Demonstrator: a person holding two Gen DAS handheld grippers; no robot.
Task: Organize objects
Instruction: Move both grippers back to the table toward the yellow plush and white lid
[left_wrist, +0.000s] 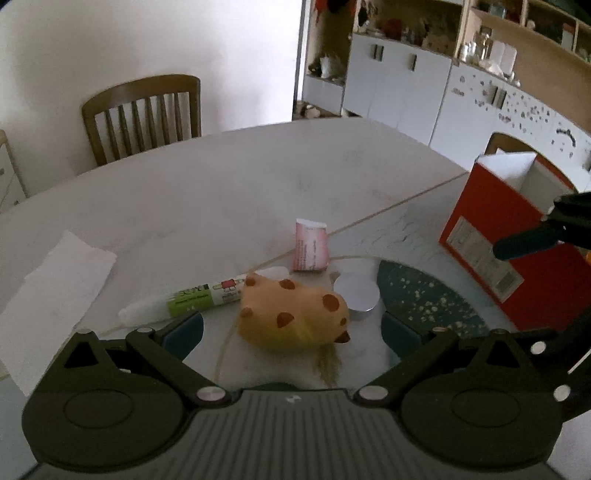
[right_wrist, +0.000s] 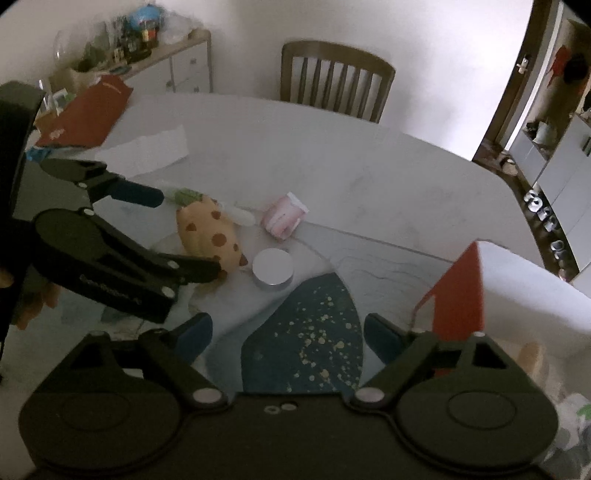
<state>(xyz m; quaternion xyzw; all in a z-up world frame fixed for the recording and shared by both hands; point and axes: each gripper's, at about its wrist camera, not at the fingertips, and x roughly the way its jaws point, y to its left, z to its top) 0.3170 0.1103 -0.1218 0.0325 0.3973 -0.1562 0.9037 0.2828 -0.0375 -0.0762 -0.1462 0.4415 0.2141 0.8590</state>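
I see the red box (left_wrist: 517, 236) standing on the table (left_wrist: 221, 177), off to my right. My left gripper (left_wrist: 291, 328) is nearest the spotted soft toy (left_wrist: 295, 314), which lies sideways between its wide-open fingers, untouched. My right gripper (right_wrist: 288, 332) is open and holds nothing.

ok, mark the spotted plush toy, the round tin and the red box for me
spotted plush toy (left_wrist: 295, 314), left wrist view, middle of its body
round tin (right_wrist: 272, 266), right wrist view, centre of its lid
red box (left_wrist: 491, 236), left wrist view, its labelled red side
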